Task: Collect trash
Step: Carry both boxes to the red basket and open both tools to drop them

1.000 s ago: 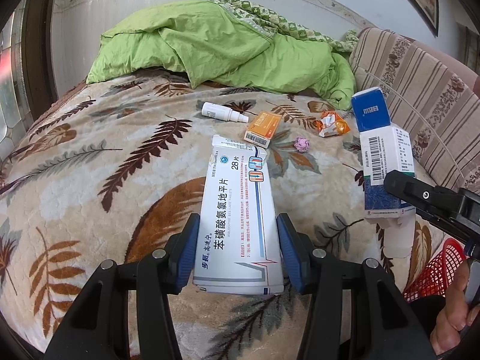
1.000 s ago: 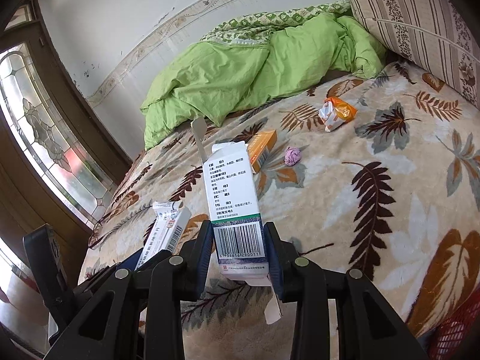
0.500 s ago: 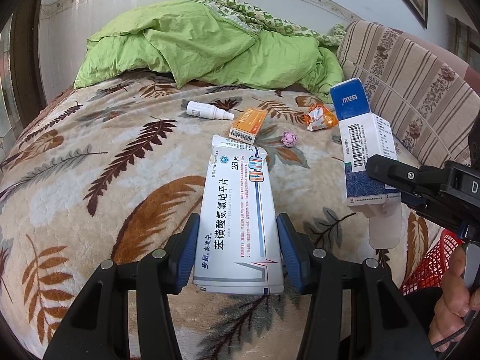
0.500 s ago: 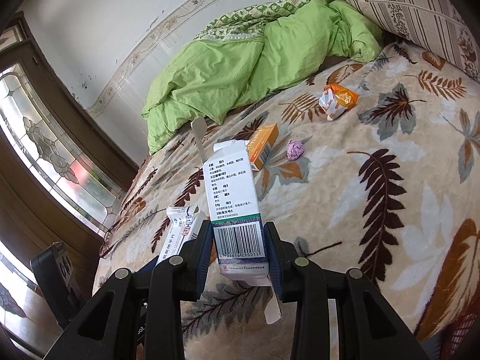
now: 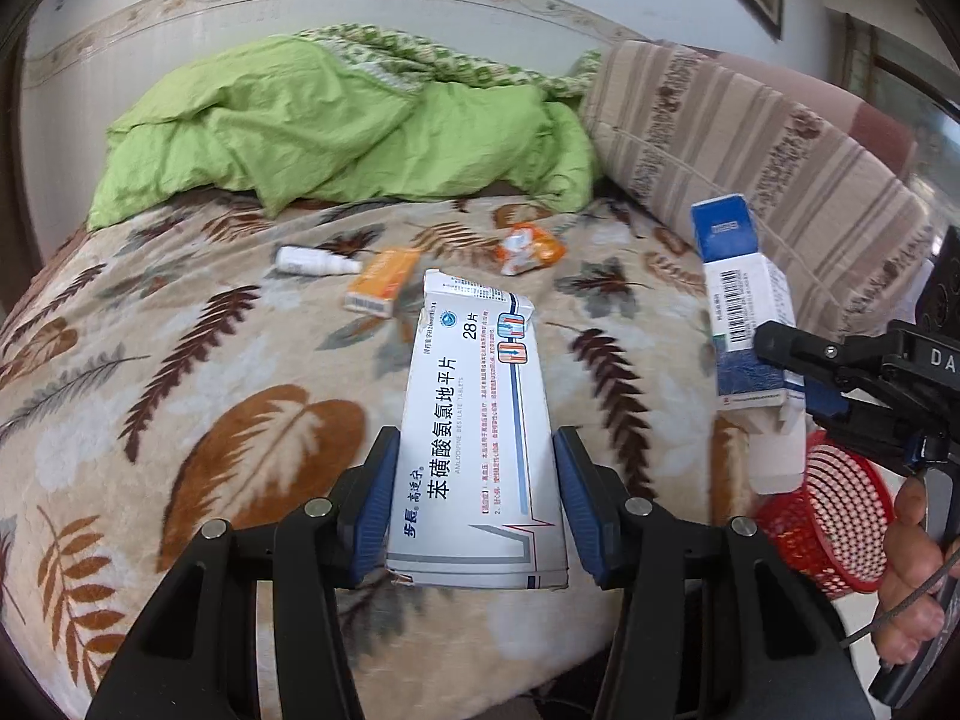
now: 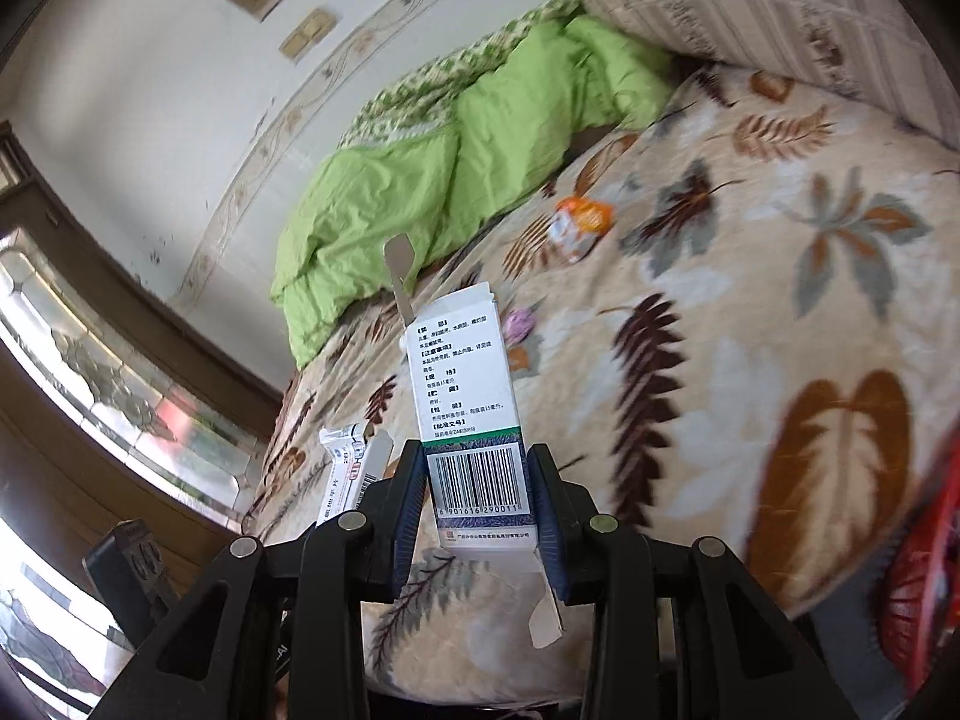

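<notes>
Right now your left gripper clamps the long white box and your right gripper the smaller blue-and-white box, both above the bed. Release short of the red basket and either could drop onto the blanket.

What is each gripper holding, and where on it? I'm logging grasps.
Left gripper clamps the flat white box by its long edges near one end; right gripper clamps the blue-and-white carton at its barcode end.
</notes>
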`<state>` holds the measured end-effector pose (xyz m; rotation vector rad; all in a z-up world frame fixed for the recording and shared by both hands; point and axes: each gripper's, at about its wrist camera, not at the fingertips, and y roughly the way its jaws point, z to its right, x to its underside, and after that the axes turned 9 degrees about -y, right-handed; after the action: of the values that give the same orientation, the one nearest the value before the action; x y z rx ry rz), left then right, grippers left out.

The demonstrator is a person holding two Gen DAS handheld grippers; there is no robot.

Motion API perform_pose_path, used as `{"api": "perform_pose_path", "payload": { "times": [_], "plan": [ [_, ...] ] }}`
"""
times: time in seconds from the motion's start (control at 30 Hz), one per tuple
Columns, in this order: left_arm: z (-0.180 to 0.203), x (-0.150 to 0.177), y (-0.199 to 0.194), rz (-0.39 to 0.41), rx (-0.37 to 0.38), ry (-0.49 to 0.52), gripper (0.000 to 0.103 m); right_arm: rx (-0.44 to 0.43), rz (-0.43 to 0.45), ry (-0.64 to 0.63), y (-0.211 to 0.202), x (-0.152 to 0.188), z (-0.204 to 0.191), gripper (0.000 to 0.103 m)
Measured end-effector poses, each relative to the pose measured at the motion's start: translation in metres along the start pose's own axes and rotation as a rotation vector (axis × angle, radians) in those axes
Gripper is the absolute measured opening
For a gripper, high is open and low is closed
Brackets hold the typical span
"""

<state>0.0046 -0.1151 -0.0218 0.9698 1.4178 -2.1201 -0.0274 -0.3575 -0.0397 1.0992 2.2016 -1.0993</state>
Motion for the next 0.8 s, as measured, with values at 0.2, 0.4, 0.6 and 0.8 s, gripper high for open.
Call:
{"api": "perform_pose_path", "payload": {
  "times": [0.2,0.4,0.6,0.8],
  "plan": [
    [0.074,-0.009,-0.004,-0.039,0.142,0.102,0.05,0.1,0.09,0.056,-0.084,-0.004,0.036,0.036],
    [0.155,-0.006,0.006,-0.168,0.341,0.183,0.05,0.257,0.161,0.15,-0.166,0.004,0.088,0.036],
    [0.227,0.016,0.032,-0.329,0.489,0.224,0.05,0.372,0.184,0.246,-0.213,0.021,0.129,0.037],
    [0.274,0.047,0.061,-0.453,0.546,0.262,0.058,0.44,0.197,0.328,-0.232,0.031,0.161,0.038]
  ]
}}
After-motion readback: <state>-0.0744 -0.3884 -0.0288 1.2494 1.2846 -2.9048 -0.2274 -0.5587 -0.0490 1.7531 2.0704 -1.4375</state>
